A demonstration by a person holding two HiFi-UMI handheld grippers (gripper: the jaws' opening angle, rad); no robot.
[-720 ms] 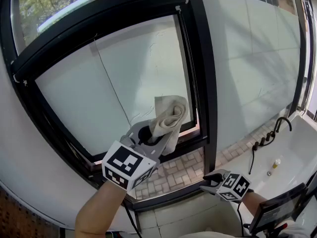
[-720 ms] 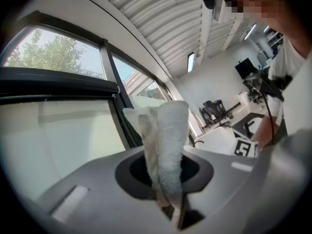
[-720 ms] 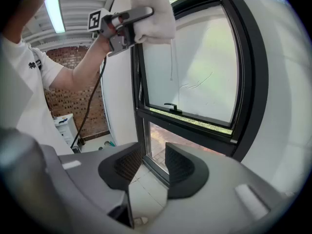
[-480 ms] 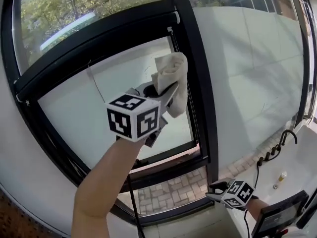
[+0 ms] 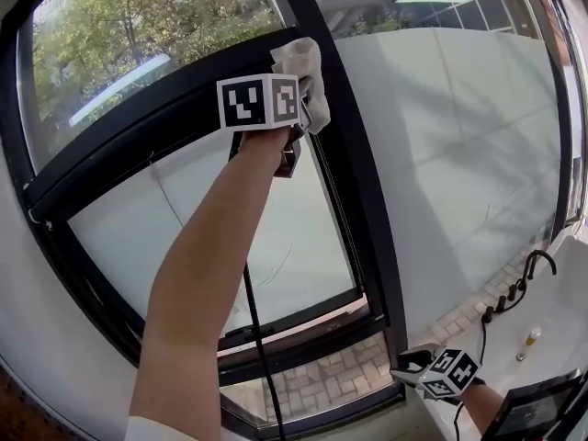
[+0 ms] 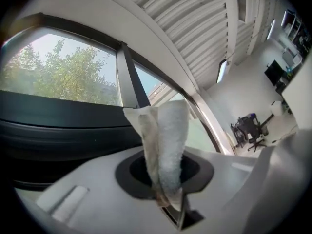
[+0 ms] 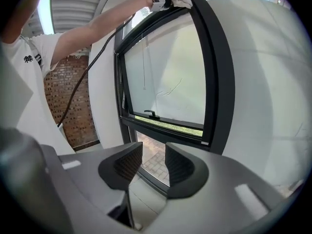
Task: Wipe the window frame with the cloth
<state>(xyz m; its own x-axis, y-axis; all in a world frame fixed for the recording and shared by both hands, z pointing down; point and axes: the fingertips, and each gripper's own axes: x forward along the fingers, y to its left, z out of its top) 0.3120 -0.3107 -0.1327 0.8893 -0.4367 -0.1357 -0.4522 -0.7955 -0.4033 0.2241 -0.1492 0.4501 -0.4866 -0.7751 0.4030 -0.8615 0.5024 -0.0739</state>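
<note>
Whereas a moment earlier the left gripper (image 5: pixel 296 95) held its load low beside the pane, it now stands at full arm's reach. It sets the cream, folded terry cloth (image 5: pixel 299 61) over the black metal window frame (image 5: pixel 356 191) where the upright bar meets the upper crossbar. The cloth has thus climbed the upright in under a second. Judged from this, the upward stroke is at or near its end, and a return pass or the crossbar probably remains.

The left gripper view adds what the head view lacks: the jaws are clamped on the cloth's lower end, and its free fold (image 6: pixel 165 140) stands upright between them with the dark crossbar close behind. Whether the fabric actually presses on the metal cannot be told there.

The right gripper (image 5: pixel 409 366) hangs low near the frame's bottom corner, well apart from the cloth. Its own view shows the ribbed jaws a little apart with nothing between them. That view alone takes in the whole sash, including the small black handle (image 7: pixel 150 114) on the lower rail and the raised arm reaching the cloth at the top.
</note>
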